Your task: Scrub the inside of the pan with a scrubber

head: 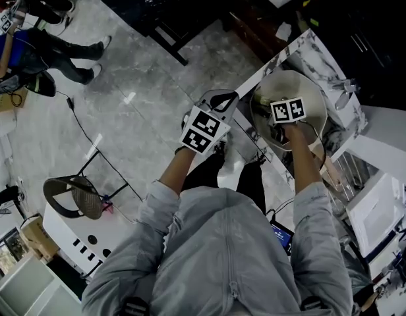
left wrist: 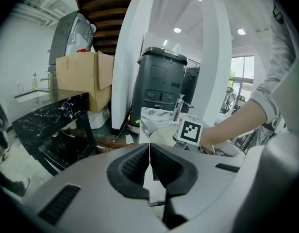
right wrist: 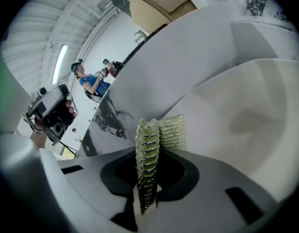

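A cream pan sits on the marble counter. My right gripper reaches down into it, shut on a glittery yellow-green scrubber. In the right gripper view the scrubber stands on edge between the jaws, its tip close to the pan's pale inner wall; contact cannot be told. My left gripper hovers left of the pan, off the counter edge. Its jaws are shut with nothing between them. The left gripper view looks toward the pan and the right gripper's marker cube.
A black bin and a cardboard box stand behind the counter. A dark marble table is at the left. On the floor are a chair and cables. Another person stands far left.
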Tool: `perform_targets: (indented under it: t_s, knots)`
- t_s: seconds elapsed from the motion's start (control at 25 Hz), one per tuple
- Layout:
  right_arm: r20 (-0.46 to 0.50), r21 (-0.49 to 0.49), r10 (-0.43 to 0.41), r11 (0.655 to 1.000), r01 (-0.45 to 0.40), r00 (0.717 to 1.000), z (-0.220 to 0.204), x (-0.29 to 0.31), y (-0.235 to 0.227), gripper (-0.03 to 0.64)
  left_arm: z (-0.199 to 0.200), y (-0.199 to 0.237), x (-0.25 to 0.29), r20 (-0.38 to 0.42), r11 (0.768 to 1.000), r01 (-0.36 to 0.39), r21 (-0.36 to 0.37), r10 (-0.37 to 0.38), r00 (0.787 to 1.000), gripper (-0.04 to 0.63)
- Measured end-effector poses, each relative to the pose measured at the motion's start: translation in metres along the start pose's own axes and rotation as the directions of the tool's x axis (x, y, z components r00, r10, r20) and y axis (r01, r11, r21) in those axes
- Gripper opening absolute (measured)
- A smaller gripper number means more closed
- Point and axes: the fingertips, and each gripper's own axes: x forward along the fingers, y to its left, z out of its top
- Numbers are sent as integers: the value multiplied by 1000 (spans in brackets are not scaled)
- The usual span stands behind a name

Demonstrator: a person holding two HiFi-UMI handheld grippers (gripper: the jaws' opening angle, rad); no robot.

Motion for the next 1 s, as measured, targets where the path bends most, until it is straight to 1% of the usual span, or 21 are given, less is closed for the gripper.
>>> perform_targets:
  t_s: [0.12, 0.2, 0.32, 0.44, 0.56, 0.64, 0.76, 0.88, 1.0]
  knots:
    - [51, -3, 37, 999, -36, 998, 5, -13, 18, 83, 8, -3, -7, 14, 1000, -6, 10, 6, 1000, 23]
    - [78, -52, 38, 998, -34, 996, 10, -24, 29, 83, 17, -3, -12, 27, 1000, -19, 20, 18, 999, 23]
    - [138, -128, 9, 992, 9, 990, 10, -56, 47, 83, 30, -12, -20, 42, 999, -38, 27, 37, 998, 23]
    - [243, -164, -36, 983, 78, 969, 21, -100, 60, 83, 47, -22, -21, 71, 998, -53, 36, 50, 996, 23]
    - [342, -201, -110, 962, 187, 933, 32, -141, 69, 83, 64, -36, -19, 95, 997, -61, 41, 57, 994, 23]
    - [387, -229, -160, 937, 263, 908, 36, -162, 75, 83, 73, -46, -19, 110, 997, -65, 51, 59, 992, 23]
    - [445, -263, -215, 897, 356, 869, 43, -192, 88, 83, 88, -57, -20, 136, 994, -74, 76, 63, 989, 23]
    - [512, -288, -248, 852, 437, 822, 53, -227, 105, 83, 108, -64, -28, 182, 990, -98, 99, 79, 980, 23]
    - [575, -289, -277, 811, 508, 770, 59, -263, 120, 83, 122, -72, -38, 220, 987, -119, 113, 92, 971, 23]
